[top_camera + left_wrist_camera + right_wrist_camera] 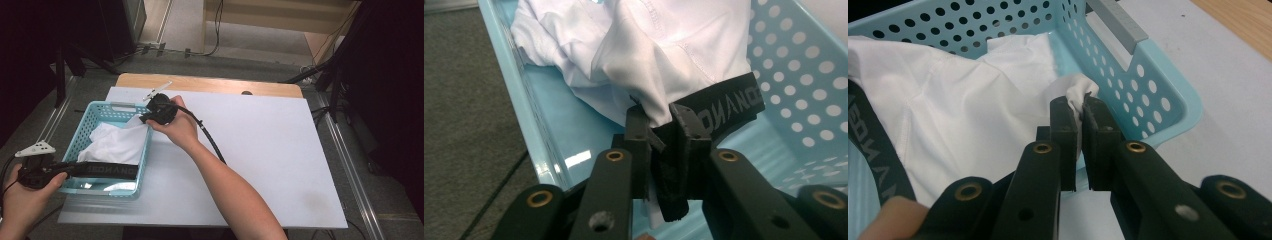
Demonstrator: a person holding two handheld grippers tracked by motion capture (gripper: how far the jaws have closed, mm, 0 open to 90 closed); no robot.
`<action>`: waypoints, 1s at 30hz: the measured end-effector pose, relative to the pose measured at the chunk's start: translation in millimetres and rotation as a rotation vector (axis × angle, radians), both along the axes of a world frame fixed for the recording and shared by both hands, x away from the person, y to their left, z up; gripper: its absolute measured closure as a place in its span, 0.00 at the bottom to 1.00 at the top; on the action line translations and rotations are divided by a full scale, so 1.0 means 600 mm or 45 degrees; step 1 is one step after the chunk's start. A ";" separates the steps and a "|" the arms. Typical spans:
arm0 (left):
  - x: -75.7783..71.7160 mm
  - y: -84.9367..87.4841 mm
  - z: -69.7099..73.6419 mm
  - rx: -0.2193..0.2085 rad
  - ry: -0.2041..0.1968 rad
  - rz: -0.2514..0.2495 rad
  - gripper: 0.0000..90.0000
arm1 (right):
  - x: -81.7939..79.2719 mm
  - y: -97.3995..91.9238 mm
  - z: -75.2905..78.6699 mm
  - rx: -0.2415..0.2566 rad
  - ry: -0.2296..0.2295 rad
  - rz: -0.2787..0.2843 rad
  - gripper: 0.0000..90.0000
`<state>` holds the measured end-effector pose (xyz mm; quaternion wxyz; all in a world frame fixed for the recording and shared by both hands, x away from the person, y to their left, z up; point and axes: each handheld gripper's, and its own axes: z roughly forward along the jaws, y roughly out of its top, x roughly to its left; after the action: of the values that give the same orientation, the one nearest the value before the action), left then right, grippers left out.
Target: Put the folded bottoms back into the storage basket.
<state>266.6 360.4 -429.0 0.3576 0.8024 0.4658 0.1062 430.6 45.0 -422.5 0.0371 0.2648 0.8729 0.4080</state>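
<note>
From above, a person works at a white-topped desk point(260, 145) with a hand-held gripper in each hand. A pale blue perforated basket point(85, 129) sits at the desk's left side, its long axis running from the near edge toward the far edge, a grey handle at its far end. White underwear point(117, 142) with a black lettered waistband point(107, 170) lies in it. The waistband stretches across the basket's near end, from the left hand-held gripper point(62, 170) toward the basket's right wall. The right hand-held gripper point(146, 119) meets the cloth at the basket's far right corner, its black cable point(210, 136) trailing back over the desk. The garment spans the basket between the two grippers, from near left to far right.

Along the left hand-held gripper point(666, 130), the jaws stand close together, clamped on the end of the waistband point(729, 102) and a fold of white cloth point(644, 55). The waistband runs off to the right, its lettering upside down. The basket's floor point(569, 125) and dotted wall show around the cloth.

Along the right hand-held gripper point(1082, 112), the jaws are nearly together, pinching a small bunched corner of the white cloth point(1078, 90) just inside the basket's wall point(1128, 95). The rest of the cloth point(963, 120) spreads to the left, with the waistband point(873, 145) at the frame's left edge. The grey handle point(1118, 22) sits atop the basket's end wall.
</note>
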 end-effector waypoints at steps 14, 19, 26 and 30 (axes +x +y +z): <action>0.010 -0.025 0.039 -0.059 -0.109 -0.012 0.32 | -0.018 -0.056 0.025 0.156 -0.162 -0.039 0.28; 0.024 -0.045 0.056 -0.071 -0.128 -0.034 0.32 | -0.034 -0.095 0.030 0.216 -0.156 -0.043 0.12; 0.055 -0.075 0.073 -0.071 -0.136 -0.022 0.33 | -0.060 -0.158 0.032 0.249 -0.168 -0.075 0.00; 0.077 -0.088 0.079 -0.078 -0.113 -0.051 0.46 | -0.079 -0.204 0.030 0.264 -0.193 -0.108 0.00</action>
<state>312.9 307.4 -381.4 0.4044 0.7947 0.4365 0.1202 383.0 -77.4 -404.5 0.0924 0.2723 0.8089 0.5129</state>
